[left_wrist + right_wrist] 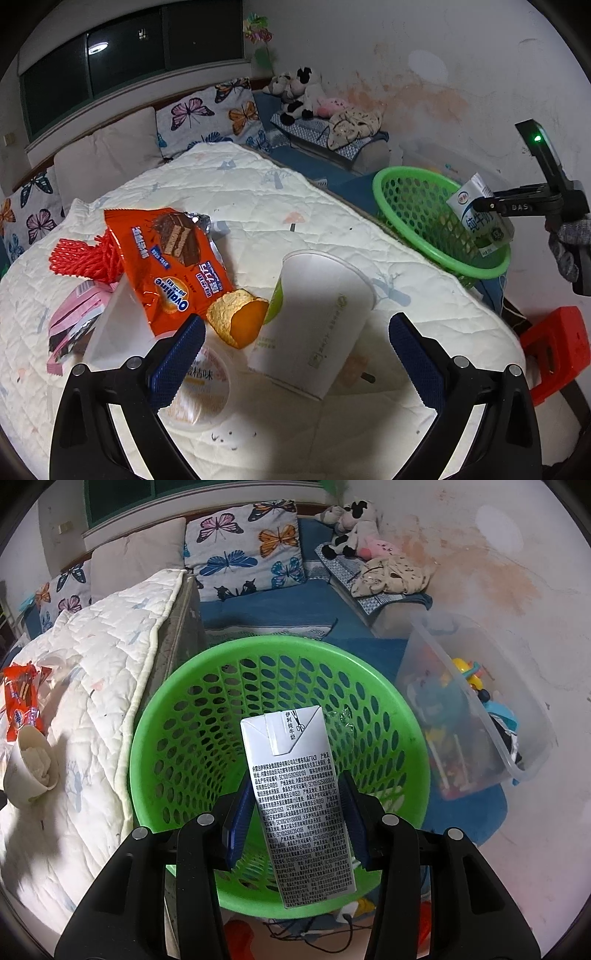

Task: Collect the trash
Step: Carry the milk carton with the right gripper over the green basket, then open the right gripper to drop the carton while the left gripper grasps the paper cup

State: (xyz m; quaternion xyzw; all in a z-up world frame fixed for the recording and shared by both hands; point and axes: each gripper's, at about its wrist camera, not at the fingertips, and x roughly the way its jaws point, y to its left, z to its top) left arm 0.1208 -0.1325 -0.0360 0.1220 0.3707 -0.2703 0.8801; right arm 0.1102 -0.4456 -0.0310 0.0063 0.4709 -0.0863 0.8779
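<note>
Left wrist view, left to right. Quilted white cloth (258, 192) covers the table. At its left edge lies a crumpled pink-and-black foil wrapper (72, 321), with a red foam fruit net (83, 258) just behind it. A clear plastic sheet (118, 325) leans between the pink wrapper and an orange Ovaltine wafer packet (166, 258), which is torn open at its top. Clear round plastic jelly cup (201, 387) sits partly behind the left finger pad (177, 365). A yellow-orange piece of fruit peel (236, 317) lies between the packet and a white paper cup (314, 321) tipped on its side.

Left gripper (295, 365): jaws wide, nothing between the pads; the paper cup lies just ahead of the gap, not touched.

Further right, a green perforated plastic basket (436, 225) stands past the table edge. The right gripper (480, 205) is over its rim, carrying a white milk carton (480, 218). A grey-gloved hand (569, 243) is on that tool. Red plastic block (554, 350) sits low at the right.

Right wrist view: paper cup with crumpled tissue inside at far left on the cloth. Right gripper (295, 812) is closed narrow on the milk carton, pads pressing both sides, carton tilted, top end pointing into the basket's mouth. Carton is above the basket, not in it. A clear plastic storage tub (480, 716) of toys stands right of the basket.
</note>
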